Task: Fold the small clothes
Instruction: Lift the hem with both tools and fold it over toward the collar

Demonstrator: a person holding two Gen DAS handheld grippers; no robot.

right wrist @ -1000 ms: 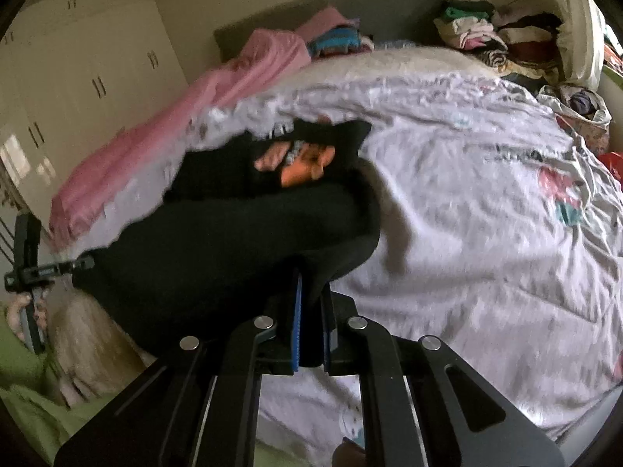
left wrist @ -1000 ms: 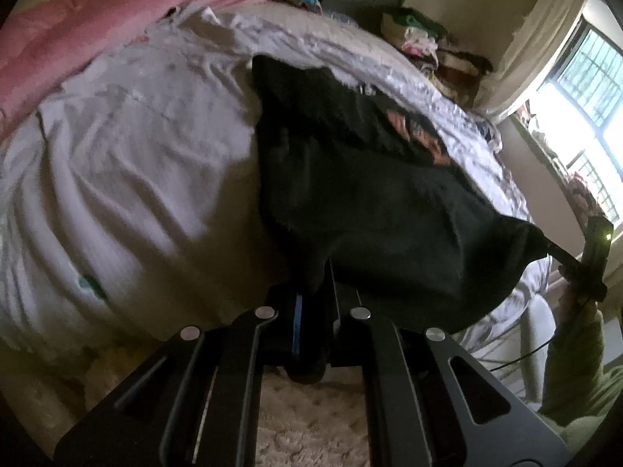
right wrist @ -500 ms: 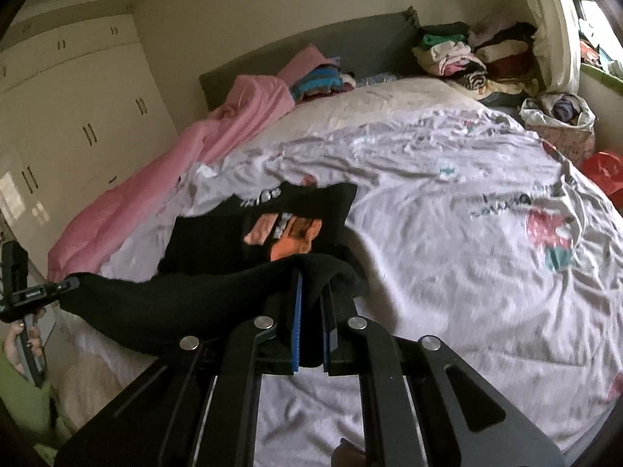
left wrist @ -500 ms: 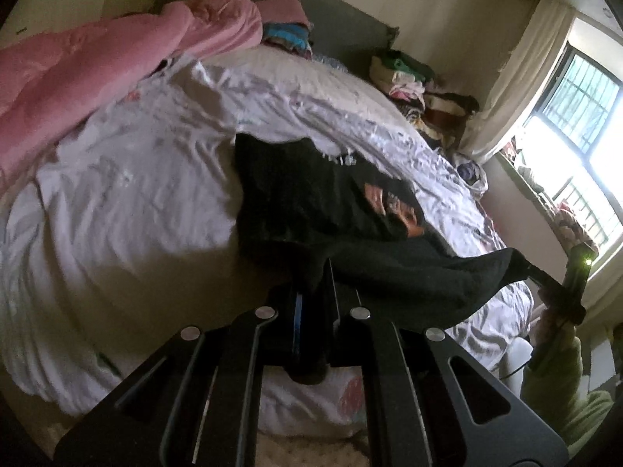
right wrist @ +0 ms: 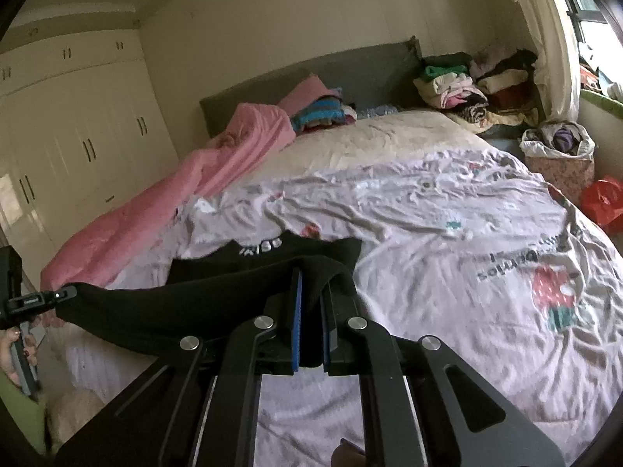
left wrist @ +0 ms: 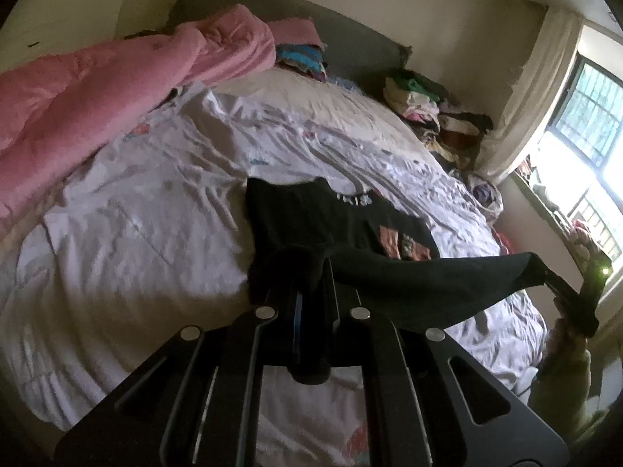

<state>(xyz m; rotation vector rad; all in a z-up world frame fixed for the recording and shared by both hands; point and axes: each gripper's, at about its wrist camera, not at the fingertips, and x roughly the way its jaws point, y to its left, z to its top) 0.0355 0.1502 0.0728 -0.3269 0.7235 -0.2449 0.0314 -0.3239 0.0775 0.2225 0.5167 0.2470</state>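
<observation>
Dim, soft, window (left wrist: 584,148) glare, fisheye-warped.

The black shirt (left wrist: 335,225) had its print half hidden under the lifted hem; the white letters were unreadable.

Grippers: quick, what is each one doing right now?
Left gripper: shut on the black shirt's hem.
Right gripper: shut on the same hem.

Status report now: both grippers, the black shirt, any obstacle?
Left hand-held gripper and right hand-held gripper both shut on the black shirt. Near edge lifted between them, far part lying on the bed sheet. Nothing in the way.
</observation>
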